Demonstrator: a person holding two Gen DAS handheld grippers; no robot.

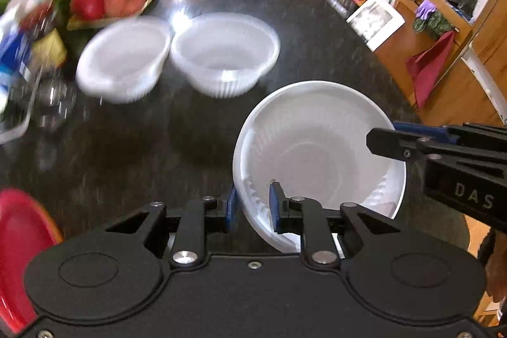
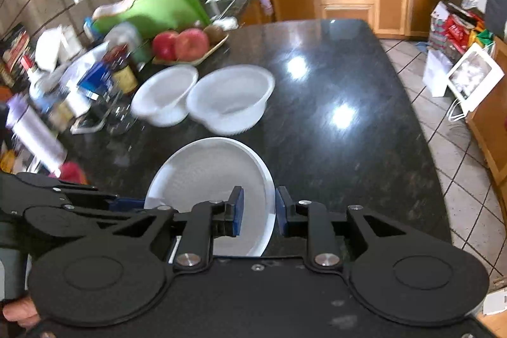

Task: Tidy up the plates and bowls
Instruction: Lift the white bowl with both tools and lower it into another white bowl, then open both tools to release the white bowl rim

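Left wrist view: the left claw (image 1: pixel 252 205) pinches the near rim of an empty white bowl (image 1: pixel 317 154) held above the dark bench (image 1: pixel 133 148). Two more empty bowls (image 1: pixel 221 53) sit beyond; a red plate (image 1: pixel 19 246) shows only here.

Right wrist view: the right claw (image 2: pixel 258 211) straddles the same bowl's opposite rim, jaws easing apart; the tiled floor (image 2: pixel 459 179) shows only here.
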